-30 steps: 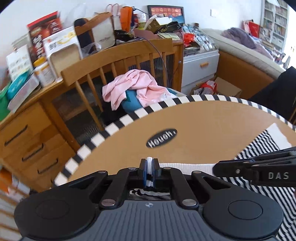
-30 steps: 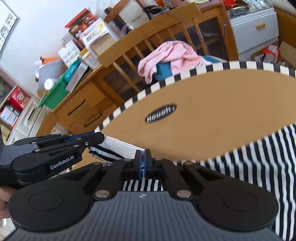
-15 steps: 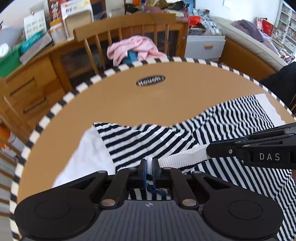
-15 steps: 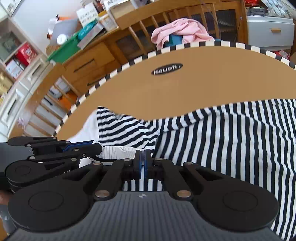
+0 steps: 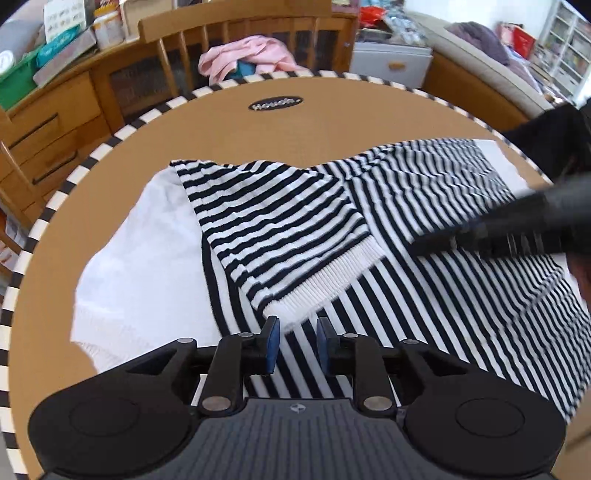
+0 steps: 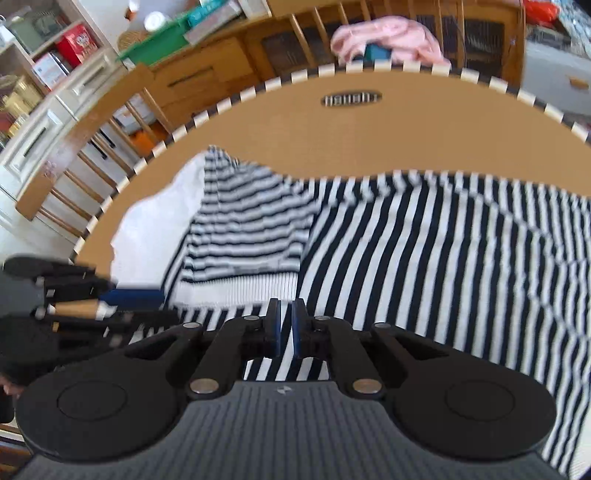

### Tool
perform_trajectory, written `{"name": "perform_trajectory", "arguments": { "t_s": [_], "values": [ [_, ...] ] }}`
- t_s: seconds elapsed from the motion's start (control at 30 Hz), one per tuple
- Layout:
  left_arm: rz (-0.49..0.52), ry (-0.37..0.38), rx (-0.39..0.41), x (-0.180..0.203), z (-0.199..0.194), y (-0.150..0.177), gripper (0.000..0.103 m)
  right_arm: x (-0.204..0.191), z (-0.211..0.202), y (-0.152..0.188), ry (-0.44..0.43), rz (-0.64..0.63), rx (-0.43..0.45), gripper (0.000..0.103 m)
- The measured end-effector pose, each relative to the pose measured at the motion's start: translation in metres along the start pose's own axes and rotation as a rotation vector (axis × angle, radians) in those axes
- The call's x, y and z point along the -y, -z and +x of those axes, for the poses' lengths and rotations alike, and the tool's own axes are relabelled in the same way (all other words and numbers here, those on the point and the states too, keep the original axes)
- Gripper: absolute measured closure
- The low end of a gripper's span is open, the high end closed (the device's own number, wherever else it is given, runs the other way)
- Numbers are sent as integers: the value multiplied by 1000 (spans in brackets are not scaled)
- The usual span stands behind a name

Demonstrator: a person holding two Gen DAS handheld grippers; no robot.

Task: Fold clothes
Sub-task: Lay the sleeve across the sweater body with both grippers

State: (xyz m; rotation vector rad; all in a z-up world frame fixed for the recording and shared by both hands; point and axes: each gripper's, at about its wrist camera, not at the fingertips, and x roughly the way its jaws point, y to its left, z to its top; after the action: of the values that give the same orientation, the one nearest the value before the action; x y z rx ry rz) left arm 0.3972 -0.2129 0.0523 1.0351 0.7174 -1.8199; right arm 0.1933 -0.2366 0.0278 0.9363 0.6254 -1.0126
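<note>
A black-and-white striped sweater [image 5: 424,206] lies spread on the round brown table [image 5: 258,129]. Its sleeve [image 5: 280,229] is folded across the body, and the white ribbed cuff [image 5: 325,284] rests flat on the stripes. My left gripper [image 5: 297,332] sits just short of the cuff, its jaws opening, with nothing pinched between the blue pads. My right gripper [image 6: 286,325] hovers over the sweater [image 6: 424,240] below the cuff [image 6: 236,290], its jaws opening a narrow gap that grips no cloth. Each gripper shows blurred in the other's view: the right gripper [image 5: 421,247] and the left gripper [image 6: 155,308].
The table has a black-and-white checked rim [image 5: 110,144] and a dark oval label [image 5: 275,103]. Behind it stands a wooden chair [image 5: 221,22] with a pink garment [image 5: 251,55]. A wooden chest of drawers [image 5: 48,140] stands at the left, a bed [image 5: 480,62] at the back right.
Both grippers brought the sleeve cuff in from the table's far side onto the sweater's body. The cuff now lies free, and both pairs of jaws have parted.
</note>
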Motion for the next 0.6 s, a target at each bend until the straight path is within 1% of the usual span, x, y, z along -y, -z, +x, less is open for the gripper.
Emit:
{"name": "perform_trajectory", "arguments": {
  "t_s": [0.07, 0.13, 0.17, 0.23, 0.33, 0.37, 0.5, 0.6],
  "values": [
    [-25, -7, 42, 0, -7, -5, 69, 0, 0, -12, -4, 8, 35, 95],
    [-59, -43, 72, 1, -3, -15, 65, -3, 11, -19, -13, 13, 40, 95],
    [-77, -55, 75, 2, 2, -18, 65, -5, 20, -20, -18, 10, 28, 95],
    [-103, -73, 50, 4, 17, -22, 65, -10, 35, -19, -12, -4, -8, 95],
    [-136, -106, -39, 5, 36, -21, 67, -13, 49, -13, 8, -17, -43, 95],
    [-147, -113, -57, 5, 39, -19, 66, -13, 53, -10, 14, -18, -50, 97],
    [-178, -123, -44, 5, 38, -15, 65, -13, 54, -7, 6, -42, -39, 98],
    [-185, -134, -41, 6, 38, -14, 64, -14, 53, -2, 18, -60, -19, 99]
  ]
}}
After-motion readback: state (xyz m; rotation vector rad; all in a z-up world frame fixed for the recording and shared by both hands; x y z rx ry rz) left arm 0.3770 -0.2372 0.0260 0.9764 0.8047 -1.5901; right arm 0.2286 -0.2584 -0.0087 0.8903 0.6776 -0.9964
